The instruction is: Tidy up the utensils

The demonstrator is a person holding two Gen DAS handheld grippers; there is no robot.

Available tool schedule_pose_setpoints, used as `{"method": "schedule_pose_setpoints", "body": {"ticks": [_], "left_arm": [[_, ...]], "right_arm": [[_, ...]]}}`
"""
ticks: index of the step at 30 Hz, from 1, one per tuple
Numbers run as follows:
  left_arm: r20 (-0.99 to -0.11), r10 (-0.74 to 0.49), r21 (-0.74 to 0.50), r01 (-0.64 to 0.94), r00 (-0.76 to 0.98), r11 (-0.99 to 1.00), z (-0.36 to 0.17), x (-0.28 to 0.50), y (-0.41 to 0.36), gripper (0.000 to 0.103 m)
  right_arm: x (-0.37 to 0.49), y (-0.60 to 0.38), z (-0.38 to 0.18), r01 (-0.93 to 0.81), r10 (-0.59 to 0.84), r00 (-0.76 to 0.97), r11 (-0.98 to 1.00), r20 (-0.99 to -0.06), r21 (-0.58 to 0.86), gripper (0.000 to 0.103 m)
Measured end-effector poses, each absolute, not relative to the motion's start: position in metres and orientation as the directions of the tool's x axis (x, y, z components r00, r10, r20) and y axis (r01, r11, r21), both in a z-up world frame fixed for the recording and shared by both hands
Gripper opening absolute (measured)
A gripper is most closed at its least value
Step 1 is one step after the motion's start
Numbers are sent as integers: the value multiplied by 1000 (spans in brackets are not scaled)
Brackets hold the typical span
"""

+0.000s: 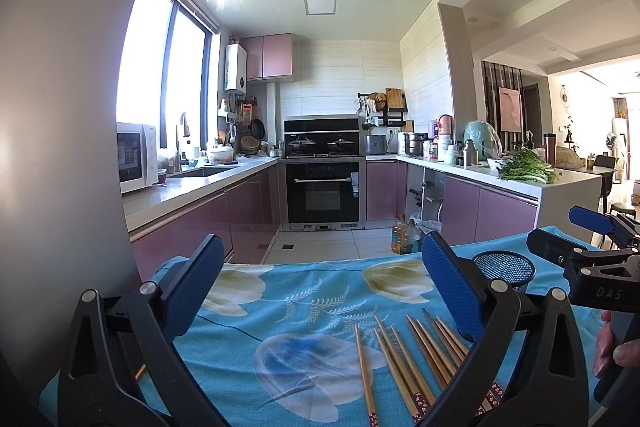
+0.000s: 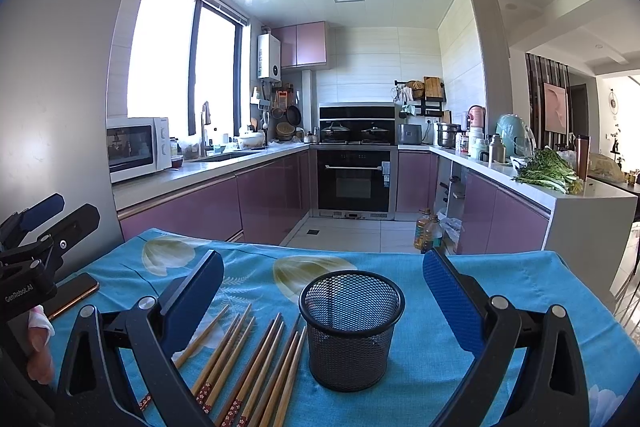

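1. Fingers of the left gripper (image 1: 320, 291) are spread wide and hold nothing; those of the right gripper (image 2: 322, 297) are likewise spread wide and empty, both hovering above the worktop (image 2: 500, 287).
2. Wooden chopsticks (image 2: 256, 359) are seen lying flat on the blue flowered cloth (image 1: 280, 307), loosely fanned and side by side, just to the left of the mesh holder (image 2: 351, 327) in the right wrist view.
3. The mesh holder stands upright and empty, framed between the right fingers (image 2: 452, 303); a phone (image 2: 74, 295) lies apart at the cloth's left edge.
4. The chopsticks are judged light, stiff and slender, with a smooth, probably lacquered surface that may slip between the pads.
5. Because they lie flat and close together, a single stick may be hard to isolate; neighbours could be dragged along or rolled.
6. A hold near the middle of the length is judged best, so that the stick stays balanced and does not pivot.
7. The soft cloth should allow the fingertips to be pressed slightly beneath a stick.
8. The holder is judged light and easily tipped if struck by a stick; a near-vertical entry is advised.
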State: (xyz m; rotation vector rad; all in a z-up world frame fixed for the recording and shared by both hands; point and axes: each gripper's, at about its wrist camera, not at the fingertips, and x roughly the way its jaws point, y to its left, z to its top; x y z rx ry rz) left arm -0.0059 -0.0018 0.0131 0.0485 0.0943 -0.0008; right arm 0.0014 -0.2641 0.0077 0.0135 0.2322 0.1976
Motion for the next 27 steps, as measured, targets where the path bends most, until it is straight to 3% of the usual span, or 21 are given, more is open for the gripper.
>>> {"method": "schedule_pose_setpoints", "body": {"ticks": [27], "left_arm": [[-100,-2,46,6,995,999,5,-4,-4,97]], "right_arm": [[1,-266,6,-194,197,954,980,-224,38,97]]}}
